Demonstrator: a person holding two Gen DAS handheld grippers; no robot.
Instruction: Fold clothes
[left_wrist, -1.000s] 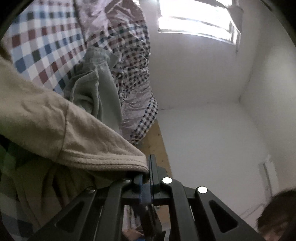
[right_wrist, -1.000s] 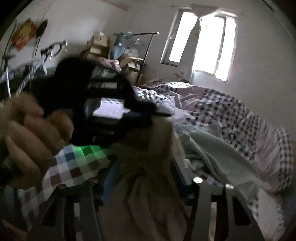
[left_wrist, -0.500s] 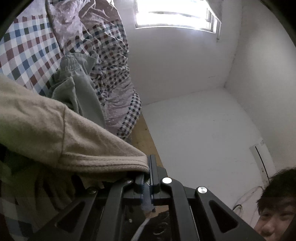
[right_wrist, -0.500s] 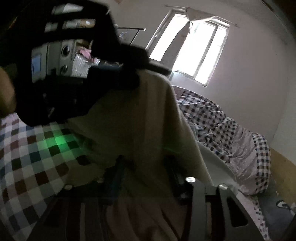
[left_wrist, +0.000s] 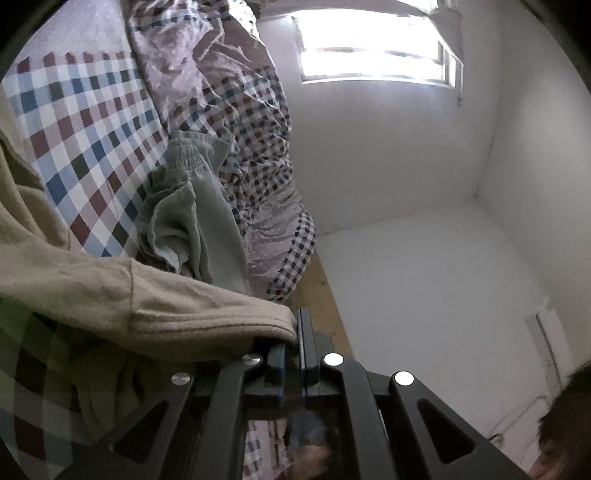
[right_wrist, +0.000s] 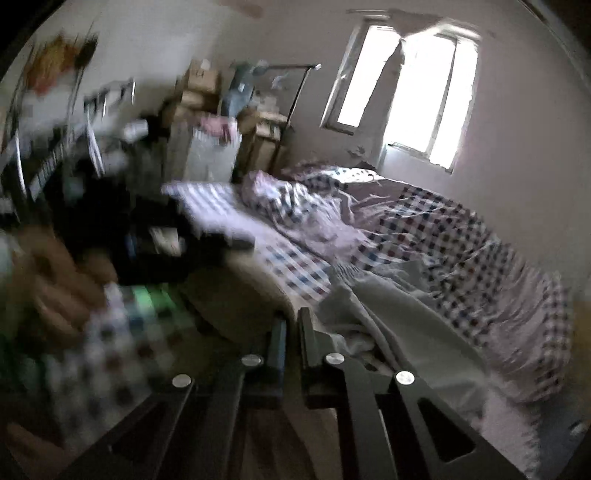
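The beige garment (left_wrist: 155, 306) is held up over the bed, and its stitched hem is pinched at the tip of the left tool (left_wrist: 298, 332), whose two fingers are pressed together on the cloth. From there the cloth is stretched away to the left side of the left view and hangs down in folds below. In the right view the same beige garment (right_wrist: 236, 295) is seen just past the right tool (right_wrist: 291, 332). The fingers of the right tool are pressed together with only a thin gap, and nothing can be seen held between them. The left tool (right_wrist: 147, 236) is seen there as a dark blur, held by a hand (right_wrist: 55, 291). A pale green garment (left_wrist: 192, 229) is bunched up on the bed beside the beige one. The checked sheet (left_wrist: 85, 133) is spread under both, and a rumpled checked blanket (left_wrist: 255, 147) is piled beyond. A bright window (left_wrist: 373, 51) is set in the white wall.
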